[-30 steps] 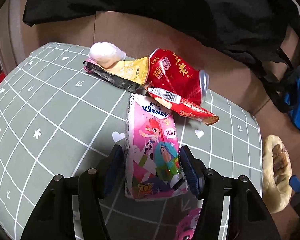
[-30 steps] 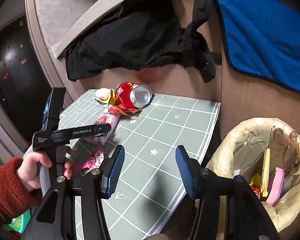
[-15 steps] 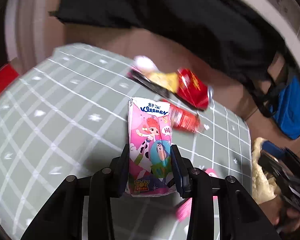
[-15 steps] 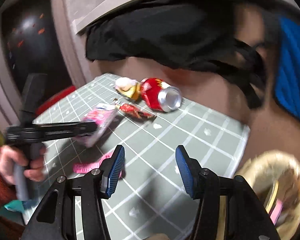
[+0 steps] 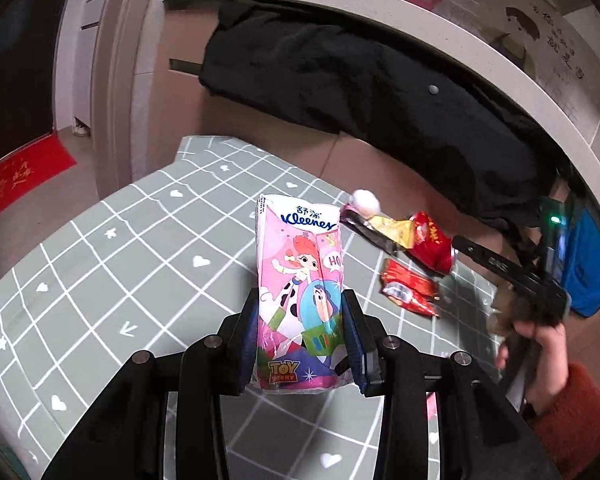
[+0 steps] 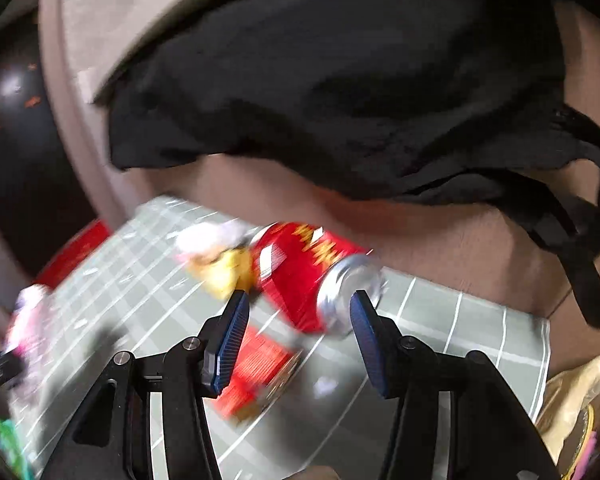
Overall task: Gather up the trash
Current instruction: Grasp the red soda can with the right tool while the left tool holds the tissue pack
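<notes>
My left gripper point(image 5: 300, 320) is shut on a pink Kleenex tissue pack point(image 5: 298, 280) and holds it above the green grid table point(image 5: 120, 272). Beyond it lie a red can point(image 5: 430, 244), a yellow wrapper point(image 5: 394, 230), a white tissue ball point(image 5: 366, 202) and a red snack wrapper point(image 5: 408, 288). My right gripper point(image 6: 298, 330) is open, close to the red can point(image 6: 308, 272) lying on its side, with the red snack wrapper point(image 6: 256, 368) below it. The right view is blurred by motion.
A black coat point(image 5: 380, 92) hangs over the brown wall behind the table. A bin with a yellowish bag point(image 6: 576, 408) holding trash stands off the table's right edge. A red mat point(image 5: 16, 176) lies on the floor at left.
My left gripper has closed on the tissue pack and lifted it off the table. My right gripper has moved from near the bin toward the red can, staying open.
</notes>
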`<state>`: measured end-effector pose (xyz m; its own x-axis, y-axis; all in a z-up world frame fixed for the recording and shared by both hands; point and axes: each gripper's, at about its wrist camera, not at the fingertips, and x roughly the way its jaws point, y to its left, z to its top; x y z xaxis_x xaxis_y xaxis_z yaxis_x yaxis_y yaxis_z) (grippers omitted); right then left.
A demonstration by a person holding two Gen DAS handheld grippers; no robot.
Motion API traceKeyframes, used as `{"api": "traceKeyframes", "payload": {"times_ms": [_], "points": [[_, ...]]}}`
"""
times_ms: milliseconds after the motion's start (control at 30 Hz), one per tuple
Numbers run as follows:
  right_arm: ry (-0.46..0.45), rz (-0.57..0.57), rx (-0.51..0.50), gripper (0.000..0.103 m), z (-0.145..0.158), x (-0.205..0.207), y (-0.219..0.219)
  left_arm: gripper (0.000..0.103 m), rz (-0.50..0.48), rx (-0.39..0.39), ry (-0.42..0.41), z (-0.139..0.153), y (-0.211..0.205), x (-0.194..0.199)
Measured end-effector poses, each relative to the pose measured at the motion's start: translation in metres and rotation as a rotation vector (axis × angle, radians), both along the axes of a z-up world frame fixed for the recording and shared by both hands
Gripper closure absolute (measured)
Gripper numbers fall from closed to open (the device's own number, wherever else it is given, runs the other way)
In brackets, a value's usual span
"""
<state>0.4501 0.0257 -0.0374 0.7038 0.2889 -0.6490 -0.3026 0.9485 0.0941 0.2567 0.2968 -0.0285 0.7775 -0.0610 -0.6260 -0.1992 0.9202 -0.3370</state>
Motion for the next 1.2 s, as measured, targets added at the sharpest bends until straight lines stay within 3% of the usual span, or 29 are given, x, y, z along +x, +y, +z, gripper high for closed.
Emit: {"api": "traceKeyframes", "payload": {"times_ms": [167, 267, 367, 600, 800, 1000, 1200], "points": [[0.084, -0.071, -0.007, 0.052, -0.027, 0.036, -0.002, 0.064, 0.022, -0.008, 0.011, -0.005, 0.010, 0.001], [0.174, -0.051, 0.032, 0.052, -0.043, 0.049, -0.009, 0.064, 0.019, -0.017, 0.010, -0.005, 0.007, 0.005], [0.183, -0.021, 0.068, 0.055, -0.044, 0.044, -0.016, 0.064, 0.009, -0.019, 0.011, -0.004, 0.001, 0.010], [0.108, 0.083, 0.062, 0.056, -0.012, -0.001, -0.026, 0.064, -0.033, -0.004, 0.004, 0.000, -0.020, 0.013], [0.107, 0.190, 0.022, 0.056, 0.004, -0.052, -0.032, 0.064, -0.064, -0.012, 0.016, 0.002, -0.036, 0.008], [0.176, 0.287, -0.028, 0.056, -0.016, -0.103, -0.054, 0.064, -0.102, 0.012, 0.024, 0.003, -0.054, 0.002], [0.141, 0.322, -0.093, 0.054, -0.033, -0.121, -0.057, 0.064, -0.113, -0.003, 0.055, -0.002, -0.066, 0.005]]}}
